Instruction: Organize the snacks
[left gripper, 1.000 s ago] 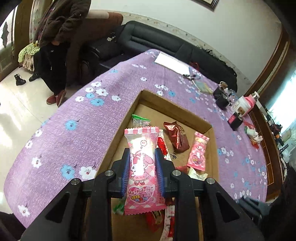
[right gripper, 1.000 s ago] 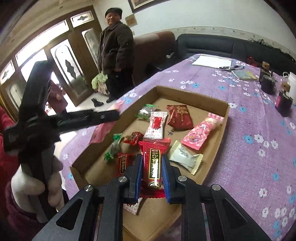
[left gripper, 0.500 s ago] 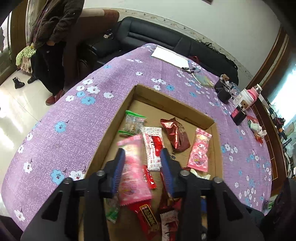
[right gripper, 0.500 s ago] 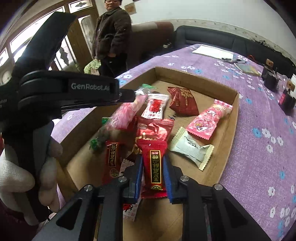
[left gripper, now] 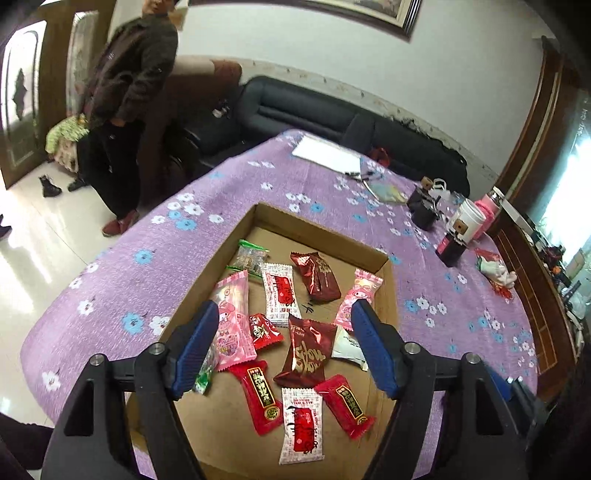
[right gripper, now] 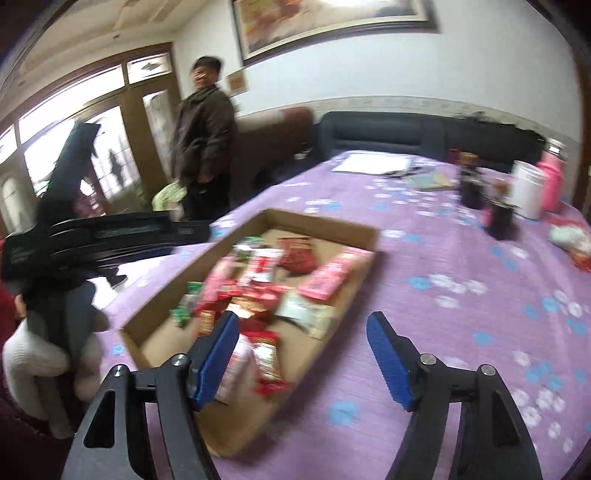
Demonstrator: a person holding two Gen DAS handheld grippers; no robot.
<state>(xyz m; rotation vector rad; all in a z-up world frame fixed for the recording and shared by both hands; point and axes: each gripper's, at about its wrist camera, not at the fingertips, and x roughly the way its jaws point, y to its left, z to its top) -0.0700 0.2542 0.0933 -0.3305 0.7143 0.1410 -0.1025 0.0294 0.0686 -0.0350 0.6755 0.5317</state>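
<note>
My left gripper [left gripper: 284, 343] hangs over the cardboard box [left gripper: 317, 230] with its jaws opening and nothing pressed between the blue pads; the snacks [left gripper: 291, 332] lie loose on the box floor, at the centre and lower middle of the frame. My right gripper [right gripper: 303, 354] is likewise opening and empty, above the near right edge of the same box [right gripper: 325, 223], though that view is smeared. The box sits on a table under a purple cloth with blue and white flowers [left gripper: 122, 273]. At the upper right of the cloth stand dark bottles [left gripper: 448, 249], a white cup [left gripper: 469, 219] and a pink flask [left gripper: 489, 206], with white paper [left gripper: 327, 153] further back. Behind runs a dark sofa [left gripper: 295, 110] against a white wall, a framed picture [right gripper: 332, 26] above it. A person in a dark jacket [left gripper: 133, 74] stands at upper left on a glossy tiled floor [left gripper: 29, 251].
</note>
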